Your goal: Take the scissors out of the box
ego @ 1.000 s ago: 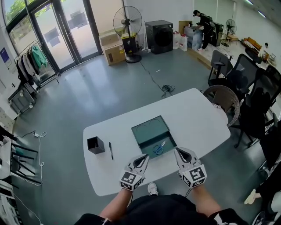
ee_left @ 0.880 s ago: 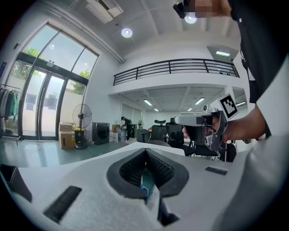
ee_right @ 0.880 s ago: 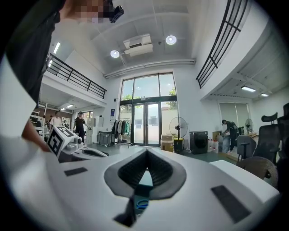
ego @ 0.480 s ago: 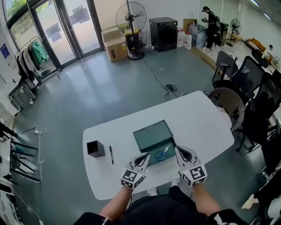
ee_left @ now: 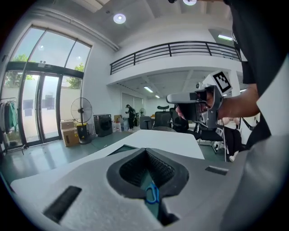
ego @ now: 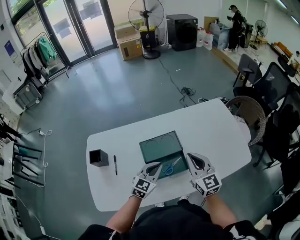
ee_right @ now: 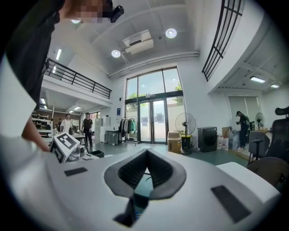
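Observation:
An open green box (ego: 158,144) lies in the middle of the white table (ego: 211,131). Scissors (ego: 171,165) with blue handles rest in its near half. My left gripper (ego: 157,165) is shut and empty, its tip at the box's near left edge, just left of the scissors. In the left gripper view the blue scissors handle (ee_left: 152,195) shows through the gap under the closed jaws. My right gripper (ego: 189,156) is also shut and empty, at the box's near right corner. Each gripper sees the other: the right gripper (ee_left: 198,101) and the left gripper (ee_right: 67,146).
A black cube-shaped holder (ego: 98,157) and a black pen (ego: 115,165) lie on the table left of the box. Office chairs (ego: 276,93) stand to the right of the table. A fan (ego: 151,14) and cardboard boxes (ego: 130,44) stand far back, and a person (ego: 234,16) at the rear right.
Both grippers have moved forward from the table's near edge up to the box, one on each side of the scissors. Both stayed shut. The head camera shifted a little.

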Available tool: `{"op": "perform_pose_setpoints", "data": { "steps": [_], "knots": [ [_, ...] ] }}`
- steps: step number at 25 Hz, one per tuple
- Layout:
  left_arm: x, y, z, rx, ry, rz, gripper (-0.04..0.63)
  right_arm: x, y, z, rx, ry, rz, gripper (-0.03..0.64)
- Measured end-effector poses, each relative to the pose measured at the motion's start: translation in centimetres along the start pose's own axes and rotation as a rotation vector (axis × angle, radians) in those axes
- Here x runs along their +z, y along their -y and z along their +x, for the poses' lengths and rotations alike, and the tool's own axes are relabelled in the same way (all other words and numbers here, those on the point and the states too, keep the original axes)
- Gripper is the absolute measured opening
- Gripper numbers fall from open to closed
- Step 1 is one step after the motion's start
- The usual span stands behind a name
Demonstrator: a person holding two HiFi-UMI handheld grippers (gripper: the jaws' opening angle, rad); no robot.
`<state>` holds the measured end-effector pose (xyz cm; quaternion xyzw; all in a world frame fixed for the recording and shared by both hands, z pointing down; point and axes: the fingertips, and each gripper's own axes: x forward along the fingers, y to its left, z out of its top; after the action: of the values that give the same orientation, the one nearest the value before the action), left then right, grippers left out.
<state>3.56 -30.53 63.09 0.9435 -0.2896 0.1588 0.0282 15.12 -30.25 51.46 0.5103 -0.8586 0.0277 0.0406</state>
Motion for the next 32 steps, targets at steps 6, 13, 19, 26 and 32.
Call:
{"op": "perform_pose_setpoints", "data": {
  "steps": [6,13,19,26,32],
  "knots": [
    [-4.0,1.0,3.2,-0.026,-0.193,0.031,0.041,-1.1,2.0,1.1,0.044,-0.018,0.018,0.005],
    [-7.9,1.7,6.0,-0.058,-0.389,0.001,0.13,-2.2,3.0,2.1,0.097,-0.04,0.036,0.005],
    [-10.9,2.5,7.6,-0.122,-0.572,-0.038,0.13,-2.7,3.7,2.3,0.121,-0.048,0.041,0.005],
    [-13.6,3.7,8.8,-0.187,-0.72,-0.07,0.141,-3.4,4.9,2.2,0.128,-0.063,0.047,0.005],
    [-15.9,4.5,9.7,-0.212,-0.844,-0.098,0.149,-3.5,5.6,2.5,0.145,-0.068,0.039,0.005]
  ]
}}
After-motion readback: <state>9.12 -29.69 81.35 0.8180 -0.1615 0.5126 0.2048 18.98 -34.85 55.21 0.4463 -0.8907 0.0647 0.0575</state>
